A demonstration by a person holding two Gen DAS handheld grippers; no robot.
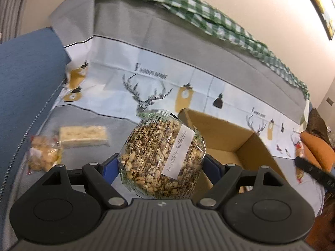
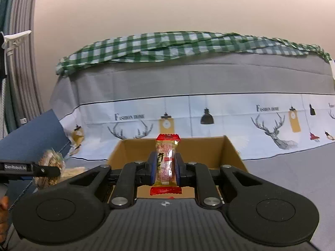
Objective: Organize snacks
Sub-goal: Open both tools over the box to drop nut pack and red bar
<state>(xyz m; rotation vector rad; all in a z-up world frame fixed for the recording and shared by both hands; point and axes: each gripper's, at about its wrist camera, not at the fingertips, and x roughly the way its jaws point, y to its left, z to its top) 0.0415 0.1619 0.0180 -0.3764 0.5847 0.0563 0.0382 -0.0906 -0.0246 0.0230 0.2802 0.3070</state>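
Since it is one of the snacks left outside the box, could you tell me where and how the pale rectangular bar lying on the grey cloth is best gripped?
Grip the pale bar across its short width at mid-length, coming down from above. It lies flat, long and narrow, so the fingers span it easily there. The small puffed-snack bag touches its left end, so stay off that end.

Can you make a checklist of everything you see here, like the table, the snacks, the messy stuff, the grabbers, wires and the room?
Surface: grey cloth with deer-print band.
Job's things: cardboard box, open; puffed grain pack; red-ended candy; pale bar and small snack bag lying on the cloth.
Clutter: green checked cloth along the top.
Grippers: left gripper shut on the puffed grain pack; right gripper shut on the candy, in front of the box.
Cables: nothing seen.
Surroundings: beige wall, blue cushion.
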